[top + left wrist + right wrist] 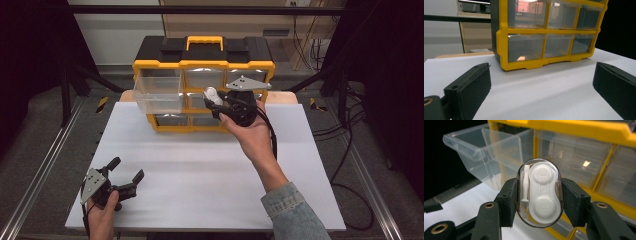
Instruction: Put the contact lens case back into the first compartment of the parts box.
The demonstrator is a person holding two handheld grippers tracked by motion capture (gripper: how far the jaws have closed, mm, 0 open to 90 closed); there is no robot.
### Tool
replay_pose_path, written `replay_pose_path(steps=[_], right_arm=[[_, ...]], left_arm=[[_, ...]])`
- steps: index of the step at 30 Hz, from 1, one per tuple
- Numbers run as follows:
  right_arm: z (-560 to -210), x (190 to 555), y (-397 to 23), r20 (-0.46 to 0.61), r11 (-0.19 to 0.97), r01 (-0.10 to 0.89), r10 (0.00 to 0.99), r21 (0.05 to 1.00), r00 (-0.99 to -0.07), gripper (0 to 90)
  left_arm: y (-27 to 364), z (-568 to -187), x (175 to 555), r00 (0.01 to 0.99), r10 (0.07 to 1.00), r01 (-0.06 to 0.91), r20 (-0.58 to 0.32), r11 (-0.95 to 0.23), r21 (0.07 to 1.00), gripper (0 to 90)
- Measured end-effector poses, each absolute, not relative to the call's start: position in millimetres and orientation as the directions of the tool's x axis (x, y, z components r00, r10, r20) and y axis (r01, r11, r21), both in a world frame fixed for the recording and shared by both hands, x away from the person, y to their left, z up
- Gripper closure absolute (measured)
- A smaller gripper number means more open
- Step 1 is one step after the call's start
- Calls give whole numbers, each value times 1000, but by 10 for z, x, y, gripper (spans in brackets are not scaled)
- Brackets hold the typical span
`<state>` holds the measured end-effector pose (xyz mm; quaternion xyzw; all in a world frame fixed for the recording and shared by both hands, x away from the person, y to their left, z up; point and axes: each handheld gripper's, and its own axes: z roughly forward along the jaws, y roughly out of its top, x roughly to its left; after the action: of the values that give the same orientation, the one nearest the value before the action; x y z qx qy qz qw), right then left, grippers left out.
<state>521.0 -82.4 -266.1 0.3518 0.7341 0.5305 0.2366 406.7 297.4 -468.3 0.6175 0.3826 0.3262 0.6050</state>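
- Clear plastic case (539, 192), with a white lens holder inside, sits pinched between the jaws of the right hand-held gripper (216, 102), raised off the bench (200, 165).
- Just ahead of that gripper and to its left, one drawer (157, 92) of the yellow organizer (202, 65) stands pulled out and looks empty.
- Left hand-held gripper (125, 175) rests spread near the bench's front edge, holding nothing.
- Likely step: carrying the case to the drawer; next comes moving over its mouth, lowering, then releasing.

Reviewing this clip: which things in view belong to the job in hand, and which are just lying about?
In play:
- right tool, shut on the contact lens case
- pulled-out clear drawer
- yellow organiser

Idle:
- left tool, open above the white board
- floor cables
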Motion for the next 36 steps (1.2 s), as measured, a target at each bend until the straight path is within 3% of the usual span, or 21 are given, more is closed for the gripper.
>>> replay_pose_path(steps=[36], right_arm=[[-2225,5346,-716,-13,180,203,778,963,-628,491]], left_arm=[[3025,-4683,4074,480,875,71,-65,36,997,12]])
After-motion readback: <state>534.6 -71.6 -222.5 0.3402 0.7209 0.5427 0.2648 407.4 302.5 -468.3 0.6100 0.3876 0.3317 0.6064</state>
